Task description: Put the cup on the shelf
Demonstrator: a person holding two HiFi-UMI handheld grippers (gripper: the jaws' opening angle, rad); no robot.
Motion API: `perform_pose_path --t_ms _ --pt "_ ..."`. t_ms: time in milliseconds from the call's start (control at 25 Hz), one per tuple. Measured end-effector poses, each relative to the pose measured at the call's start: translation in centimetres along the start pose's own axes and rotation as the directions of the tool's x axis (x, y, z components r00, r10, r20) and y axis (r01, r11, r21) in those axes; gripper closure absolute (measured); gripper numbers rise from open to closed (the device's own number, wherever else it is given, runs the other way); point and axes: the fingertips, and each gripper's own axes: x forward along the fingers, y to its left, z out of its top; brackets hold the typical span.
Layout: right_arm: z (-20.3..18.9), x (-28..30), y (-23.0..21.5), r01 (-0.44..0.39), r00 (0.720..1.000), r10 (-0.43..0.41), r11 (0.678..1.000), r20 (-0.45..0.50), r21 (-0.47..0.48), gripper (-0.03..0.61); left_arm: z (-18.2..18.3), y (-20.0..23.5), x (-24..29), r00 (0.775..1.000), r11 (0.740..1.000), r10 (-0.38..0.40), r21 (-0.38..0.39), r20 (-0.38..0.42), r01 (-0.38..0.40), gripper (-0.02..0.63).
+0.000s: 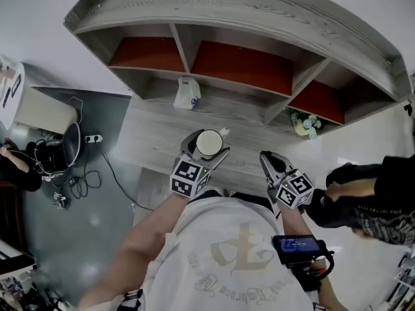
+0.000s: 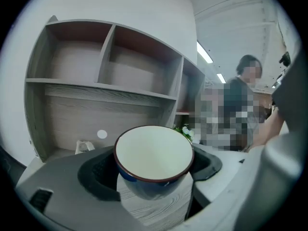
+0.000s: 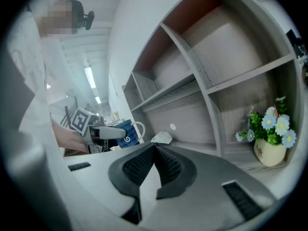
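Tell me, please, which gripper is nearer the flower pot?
Right. The right gripper is just in front of the flower pot; the left gripper, gripping the cup, is farther left.

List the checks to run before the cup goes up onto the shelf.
1. Grip: ok. The left claw has a pad on each side of the cup.
2. Cup attitude: ok. It is upright, with nothing visible inside.
3. Right claw: ok. It is shut and empty, off to the cup's right.
4. Target space: ok. The upper compartments ahead look bare.
5. Things on the lower level: ok. The white object and the flower pot both stand apart from the cup.
6. Cup lifted off the desk: cannot tell.
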Motion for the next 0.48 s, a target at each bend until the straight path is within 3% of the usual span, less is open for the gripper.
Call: perform_pose_path --t_ms 480 --pt "2.5 2.5 -0.4 -0.097 0.995 0.096 0.995 -0.010 -0.028 0.575 4.0 0.7 -1.1 0.999 0.999 0.049 -0.016 0.023 -0.049 0.198"
